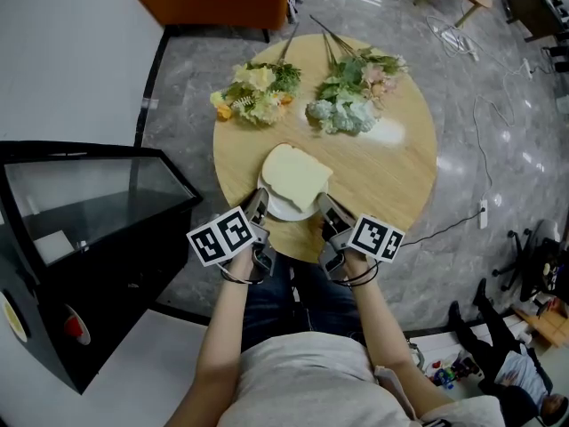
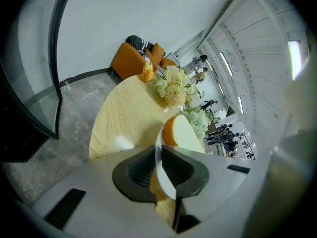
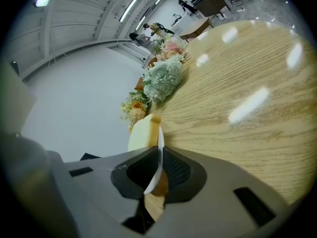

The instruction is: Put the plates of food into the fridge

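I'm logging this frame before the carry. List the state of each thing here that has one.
left gripper: shut on the plate's rim.
right gripper: shut on the plate's opposite rim.
plate: at the near edge of the table, gripped on both sides.
bread slice: flat on the plate.
yellow flower bunch: lying on its side.
green flower bunch: lying on its side.
fridge: open or shut, cannot tell.

Bright even indoor light; ceiling-strip glare on table point(image 3: 247, 103); gripper views fisheye-warped, dark vignetted corners.
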Motion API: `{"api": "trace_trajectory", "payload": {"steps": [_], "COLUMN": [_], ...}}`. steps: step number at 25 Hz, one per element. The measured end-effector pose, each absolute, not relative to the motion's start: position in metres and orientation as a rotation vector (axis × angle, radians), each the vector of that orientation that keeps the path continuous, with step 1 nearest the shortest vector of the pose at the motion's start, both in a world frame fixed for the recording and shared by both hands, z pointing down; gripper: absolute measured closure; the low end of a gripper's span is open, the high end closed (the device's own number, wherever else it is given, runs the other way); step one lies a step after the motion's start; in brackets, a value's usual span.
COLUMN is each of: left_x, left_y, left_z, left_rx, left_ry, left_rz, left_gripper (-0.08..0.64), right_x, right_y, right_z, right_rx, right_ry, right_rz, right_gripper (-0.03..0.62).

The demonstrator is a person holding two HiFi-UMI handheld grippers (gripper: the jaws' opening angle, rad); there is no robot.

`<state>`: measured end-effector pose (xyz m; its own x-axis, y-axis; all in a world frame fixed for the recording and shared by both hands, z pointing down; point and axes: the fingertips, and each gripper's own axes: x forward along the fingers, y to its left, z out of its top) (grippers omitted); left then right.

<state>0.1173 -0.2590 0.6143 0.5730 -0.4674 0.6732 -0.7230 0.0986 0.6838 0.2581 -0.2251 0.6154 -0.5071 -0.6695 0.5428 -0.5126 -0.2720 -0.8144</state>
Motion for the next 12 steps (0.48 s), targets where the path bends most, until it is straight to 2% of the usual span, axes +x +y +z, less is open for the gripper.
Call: {"api": "trace_trajectory", "payload": {"steps": [12], "left_x": [0.094], "left_y": [-0.267], "left_z": [0.58], "left_rx": [1.523], "left_ry": [-1.141], "left_rz": [0.088], "left_gripper": [0.516], "right_x": [0.239], "right_y": [-0.25], "right_z": [0.579], "right_rx": [-1.343], "right_ry": [1.941], "right_rz": [-1.842], "right_gripper": [0.56]}}
